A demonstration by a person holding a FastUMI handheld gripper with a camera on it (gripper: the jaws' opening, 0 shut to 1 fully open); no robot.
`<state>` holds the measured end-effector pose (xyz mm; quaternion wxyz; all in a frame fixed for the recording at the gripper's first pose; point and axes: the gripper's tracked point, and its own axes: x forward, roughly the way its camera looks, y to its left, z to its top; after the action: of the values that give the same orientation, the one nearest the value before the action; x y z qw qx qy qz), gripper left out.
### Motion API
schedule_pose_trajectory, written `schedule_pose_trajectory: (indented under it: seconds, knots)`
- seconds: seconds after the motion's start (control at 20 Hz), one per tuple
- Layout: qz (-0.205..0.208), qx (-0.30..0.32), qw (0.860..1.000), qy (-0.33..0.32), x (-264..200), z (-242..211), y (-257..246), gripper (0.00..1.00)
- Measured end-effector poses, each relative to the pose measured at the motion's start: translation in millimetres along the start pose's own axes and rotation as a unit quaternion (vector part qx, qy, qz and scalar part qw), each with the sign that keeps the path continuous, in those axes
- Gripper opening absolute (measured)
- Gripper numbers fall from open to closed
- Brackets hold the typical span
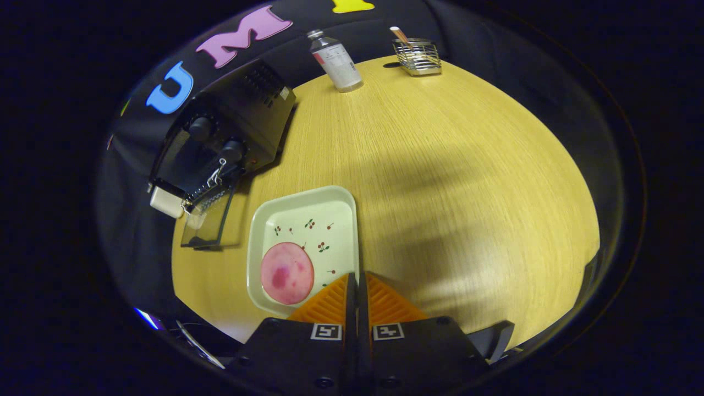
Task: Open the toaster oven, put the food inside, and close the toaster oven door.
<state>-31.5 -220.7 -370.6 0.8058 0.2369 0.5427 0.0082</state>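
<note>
A black toaster oven (231, 126) stands at the far left of the round wooden table, its glass door (206, 220) hanging open and down. A round pink slice of food (286, 273) lies on a pale square plate (330, 206) with small cherry prints, just ahead and left of my fingers. My gripper (356, 278) is shut, its two fingers pressed together with nothing between them, over the plate's right rim. The food sits apart from the fingers, to their left.
A clear bottle (336, 60) with a label stands at the table's far side. A wire basket (417, 56) holding a stick sits to its right. The wooden table (467, 181) stretches wide to the right of the plate.
</note>
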Motion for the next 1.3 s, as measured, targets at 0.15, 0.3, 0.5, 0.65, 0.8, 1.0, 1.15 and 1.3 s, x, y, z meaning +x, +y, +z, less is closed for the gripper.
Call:
schedule_pose_trajectory:
  seconds: [0.15, 0.3, 0.5, 0.65, 0.8, 1.0, 1.15, 1.3]
  knots:
    - [0.038, 0.102, 0.994, 0.002, -5, 0, 8, 0.06]
    - [0.050, 0.139, 0.989, -0.024, -19, 13, 8, 0.06]
    - [0.063, 0.170, 0.982, -0.049, -37, 27, 21, 0.06]
    - [0.065, 0.188, 0.978, -0.063, -49, 32, 32, 0.06]
    - [0.071, 0.194, 0.975, -0.076, -62, 33, 50, 0.06]
    - [0.077, 0.217, 0.968, -0.099, -76, 25, 79, 0.06]
    - [0.085, 0.239, 0.961, -0.111, -76, 7, 104, 0.06]
    - [0.094, 0.250, 0.957, -0.117, -74, -6, 136, 0.06]
